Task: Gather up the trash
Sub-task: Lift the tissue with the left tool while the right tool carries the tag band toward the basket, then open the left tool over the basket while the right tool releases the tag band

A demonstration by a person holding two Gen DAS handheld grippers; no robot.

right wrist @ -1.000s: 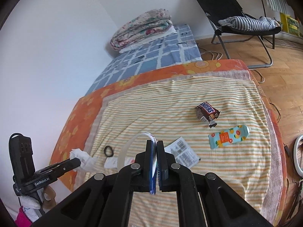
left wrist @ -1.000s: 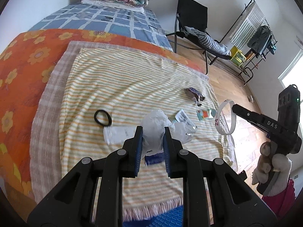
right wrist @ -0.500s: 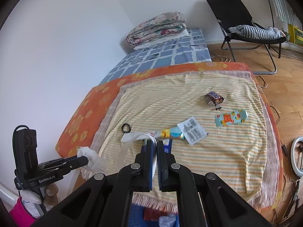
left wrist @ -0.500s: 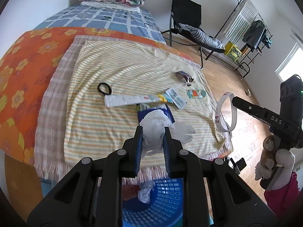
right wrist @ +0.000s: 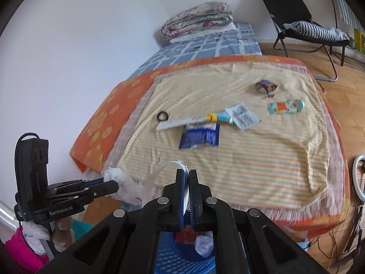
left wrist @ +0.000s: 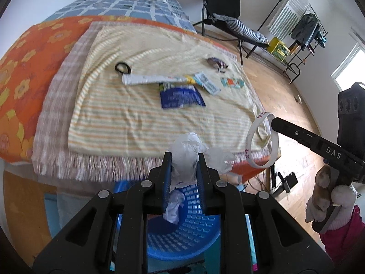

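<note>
My left gripper [left wrist: 183, 159] is shut on a crumpled white tissue [left wrist: 185, 151] and holds it above the blue plastic basket [left wrist: 189, 235] at the foot of the bed. My right gripper [right wrist: 186, 177] is shut on a white paper band loop [right wrist: 157, 175], also over the basket [right wrist: 184, 260]; the loop shows in the left wrist view [left wrist: 262, 143]. On the striped blanket [left wrist: 136, 118] lie a blue wrapper [left wrist: 180, 96], a white tube [left wrist: 148, 79], a printed paper slip [left wrist: 207, 83], a teal carton [left wrist: 231, 82], a candy wrapper [left wrist: 216, 62] and a black hair tie [left wrist: 122, 68].
The basket holds white tissue [right wrist: 204, 245] and a red scrap [right wrist: 186, 235]. A folded quilt [right wrist: 198, 18] lies at the bed's far end. A black folding chair [left wrist: 224, 16] and a clothes rack [left wrist: 301, 25] stand on the wooden floor to the right.
Both grippers have pulled back from the bed with their loads and now hang over the blue basket. The blue wrapper the tissue covered is now exposed.
</note>
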